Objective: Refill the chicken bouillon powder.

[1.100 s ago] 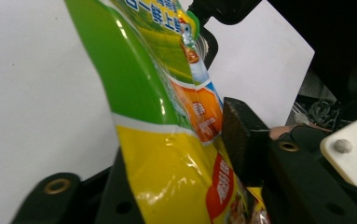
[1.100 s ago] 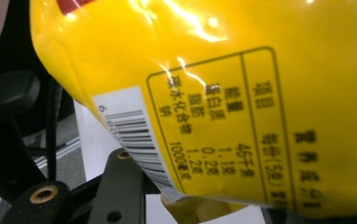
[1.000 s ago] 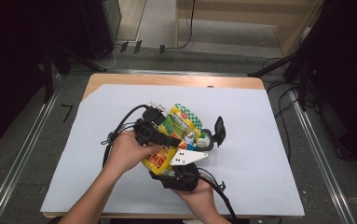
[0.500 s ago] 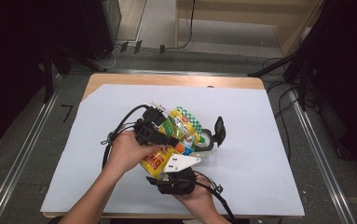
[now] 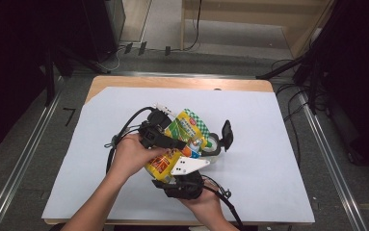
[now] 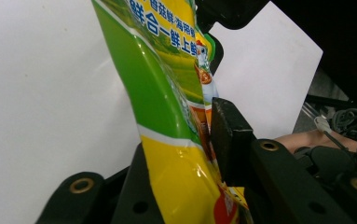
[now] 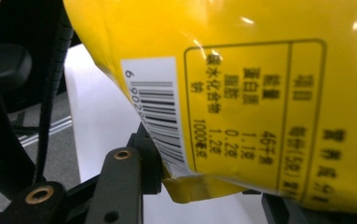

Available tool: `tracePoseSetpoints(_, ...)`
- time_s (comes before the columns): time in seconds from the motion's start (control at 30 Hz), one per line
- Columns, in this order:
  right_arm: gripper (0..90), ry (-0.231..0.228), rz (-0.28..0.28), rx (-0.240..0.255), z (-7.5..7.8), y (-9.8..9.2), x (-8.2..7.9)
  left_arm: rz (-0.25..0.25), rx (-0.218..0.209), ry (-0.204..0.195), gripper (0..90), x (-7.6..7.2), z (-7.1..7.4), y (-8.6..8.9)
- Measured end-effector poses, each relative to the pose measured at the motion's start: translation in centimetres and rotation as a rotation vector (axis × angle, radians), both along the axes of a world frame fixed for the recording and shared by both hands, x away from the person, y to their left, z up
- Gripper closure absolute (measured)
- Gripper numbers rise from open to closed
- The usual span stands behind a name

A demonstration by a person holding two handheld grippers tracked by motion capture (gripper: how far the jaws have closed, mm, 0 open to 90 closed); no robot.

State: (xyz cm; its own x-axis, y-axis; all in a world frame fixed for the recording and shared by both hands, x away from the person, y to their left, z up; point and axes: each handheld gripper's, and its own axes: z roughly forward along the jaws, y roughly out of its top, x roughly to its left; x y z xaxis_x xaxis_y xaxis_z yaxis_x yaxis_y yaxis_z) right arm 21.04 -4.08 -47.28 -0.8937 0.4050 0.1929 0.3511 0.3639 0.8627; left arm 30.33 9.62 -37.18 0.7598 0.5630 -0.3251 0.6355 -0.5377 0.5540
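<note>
Seasoning pouch (image 5: 182, 139) held above the desk (image 5: 278, 144) — left tool (image 6: 185, 154) clamps its edge, right tool (image 7: 204, 182) its bottom corner; both jaws just shifted. Keep pull even — avoid tearing.

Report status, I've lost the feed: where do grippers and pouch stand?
Left hand-held gripper clamped on the yellow-green pouch. Right hand-held gripper grips its lower edge. Tape roll lies just beyond.
</note>
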Motion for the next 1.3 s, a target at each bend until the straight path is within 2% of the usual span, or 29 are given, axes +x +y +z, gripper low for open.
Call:
tracePoseSetpoints(0.03,62.2,0.007,0.002,0.007,0.1,0.0,0.0,0.001,0.002,-0.01,74.8,0.0,0.1,0.0)
tracePoseSetpoints(0.1,62.2,0.014,0.005,0.018,0.2,0.0,0.1,0.004,0.002,-0.003,73.8,0.1,0.2,0.1)
tracePoseSetpoints(0.2,62.2,0.029,0.014,0.035,0.3,0.0,0.2,0.019,-0.007,0.041,71.1,0.6,0.1,0.2)
tracePoseSetpoints(0.23,62.3,0.035,0.016,0.037,0.4,0.0,0.2,0.034,-0.016,0.073,71.2,0.9,0.0,0.3)
tracePoseSetpoints(0.27,62.4,0.036,0.017,0.037,0.4,0.0,0.2,0.071,-0.016,0.132,70.8,1.2,-0.1,0.3)
tracePoseSetpoints(0.3,62.5,0.036,0.023,0.043,0.5,0.0,0.3,0.081,-0.032,0.168,71.5,1.5,-0.2,0.3)
tracePoseSetpoints(0.33,62.6,0.038,0.027,0.044,0.6,0.1,0.3,0.083,-0.031,0.18,73.0,1.7,-0.2,0.1)
tracePoseSetpoints(0.4,62.5,0.028,0.029,0.036,0.8,0.2,0.3,0.085,-0.005,0.181,76.5,1.9,-0.1,-0.2)
tracePoseSetpoints(0.57,62.5,0.058,0.033,0.056,0.7,0.3,0.5,0.053,0.068,0.165,83.1,2.4,0.4,-1.2)
tracePoseSetpoints(0.77,59.8,0.065,0.02,0.067,0.9,0.1,0.9,0.057,0.083,0.186,84.2,3.2,0.7,-1.8)
tracePoseSetpoints(1.03,59.9,0.039,0.014,0.033,1.1,0.1,0.9,0.073,0.106,0.225,84.8,4.0,0.6,-2.3)
tracePoseSetpoints(1.13,60.9,0.04,0.014,0.04,1.1,0.1,1.0,0.064,0.099,0.247,84.8,4.4,0.5,-2.3)
tracePoseSetpoints(1.3,62.0,0.053,0.018,0.056,1.4,0.1,1.1,0.061,0.111,0.251,83.8,4.9,0.8,-2.5)
